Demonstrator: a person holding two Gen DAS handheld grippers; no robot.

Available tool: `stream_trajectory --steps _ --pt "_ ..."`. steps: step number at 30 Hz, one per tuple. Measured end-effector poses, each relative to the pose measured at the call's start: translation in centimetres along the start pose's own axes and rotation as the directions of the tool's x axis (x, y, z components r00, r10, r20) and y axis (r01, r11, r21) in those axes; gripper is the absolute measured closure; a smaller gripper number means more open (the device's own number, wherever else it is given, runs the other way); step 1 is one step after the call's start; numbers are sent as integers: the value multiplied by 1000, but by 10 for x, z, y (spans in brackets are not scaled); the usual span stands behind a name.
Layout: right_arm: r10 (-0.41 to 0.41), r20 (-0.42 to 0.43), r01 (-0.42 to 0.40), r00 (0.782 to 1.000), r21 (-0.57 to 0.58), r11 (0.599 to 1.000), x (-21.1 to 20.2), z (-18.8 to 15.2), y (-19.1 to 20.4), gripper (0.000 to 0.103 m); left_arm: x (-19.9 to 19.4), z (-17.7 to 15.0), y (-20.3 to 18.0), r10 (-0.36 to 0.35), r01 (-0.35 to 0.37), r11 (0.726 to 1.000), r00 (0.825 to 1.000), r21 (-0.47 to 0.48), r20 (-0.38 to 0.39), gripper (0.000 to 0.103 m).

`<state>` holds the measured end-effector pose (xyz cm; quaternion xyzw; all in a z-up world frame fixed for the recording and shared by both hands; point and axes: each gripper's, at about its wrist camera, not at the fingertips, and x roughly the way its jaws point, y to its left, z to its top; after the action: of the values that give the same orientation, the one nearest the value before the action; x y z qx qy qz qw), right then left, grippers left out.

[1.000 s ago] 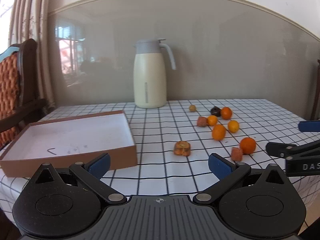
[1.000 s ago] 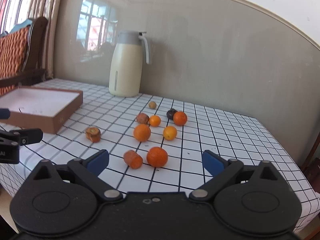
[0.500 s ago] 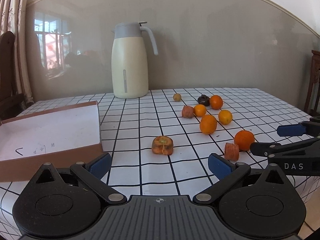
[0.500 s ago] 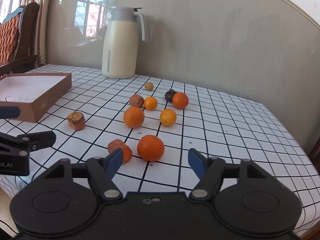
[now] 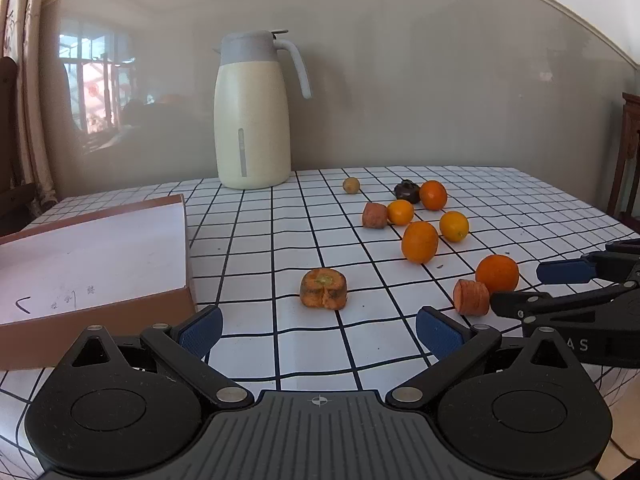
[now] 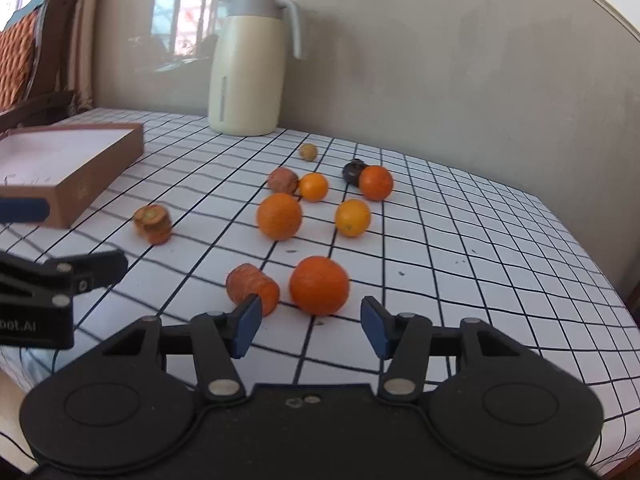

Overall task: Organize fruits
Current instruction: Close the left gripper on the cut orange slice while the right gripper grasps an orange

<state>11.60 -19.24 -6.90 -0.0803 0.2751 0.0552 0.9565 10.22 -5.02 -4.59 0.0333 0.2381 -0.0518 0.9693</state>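
Several oranges and carrot pieces lie on a checked tablecloth. The nearest orange (image 6: 319, 285) sits just ahead of my right gripper (image 6: 312, 326), which is open and empty, jaws narrower than before. A carrot piece (image 6: 253, 288) lies beside its left finger. My left gripper (image 5: 318, 330) is open and empty, facing a carrot stub (image 5: 323, 289). The same orange (image 5: 497, 273) and carrot piece (image 5: 471, 297) show in the left wrist view, with the right gripper (image 5: 532, 286) beside them. A brown box (image 5: 92, 256) lies at left.
A cream thermos jug (image 5: 252, 116) stands at the back by the wall. More oranges (image 6: 279, 216), a dark fruit (image 6: 354, 171) and a small brown fruit (image 6: 308, 151) lie mid-table. A wooden chair (image 6: 28, 52) stands at far left. The table edge (image 6: 600, 280) falls off at right.
My right gripper has moved forward to the nearest orange and its jaws have narrowed. My left gripper has moved closer to the carrot stub, jaws unchanged.
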Motion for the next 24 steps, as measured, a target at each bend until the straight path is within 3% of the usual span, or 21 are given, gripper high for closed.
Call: stream_trajectory --steps 1,3,9,13,24 --pt "-2 0 2 1000 11 1000 1 0 -3 60 3 1 0 -4 4 1000 1000 1 -2 1" --pt "8 -6 -8 1000 33 999 3 0 -7 61 8 2 -2 -15 15 1000 1000 4 -13 12" --pt "3 -27 -2 1000 26 1000 16 3 -6 64 22 4 -8 -34 35 999 999 1 -26 12" --pt "26 -38 -24 999 44 999 24 6 -10 74 36 6 -12 -47 47 999 998 -8 -44 19" --pt "44 -42 -41 998 73 996 35 13 -20 75 67 13 -16 -20 18 1000 996 -21 -84 38"
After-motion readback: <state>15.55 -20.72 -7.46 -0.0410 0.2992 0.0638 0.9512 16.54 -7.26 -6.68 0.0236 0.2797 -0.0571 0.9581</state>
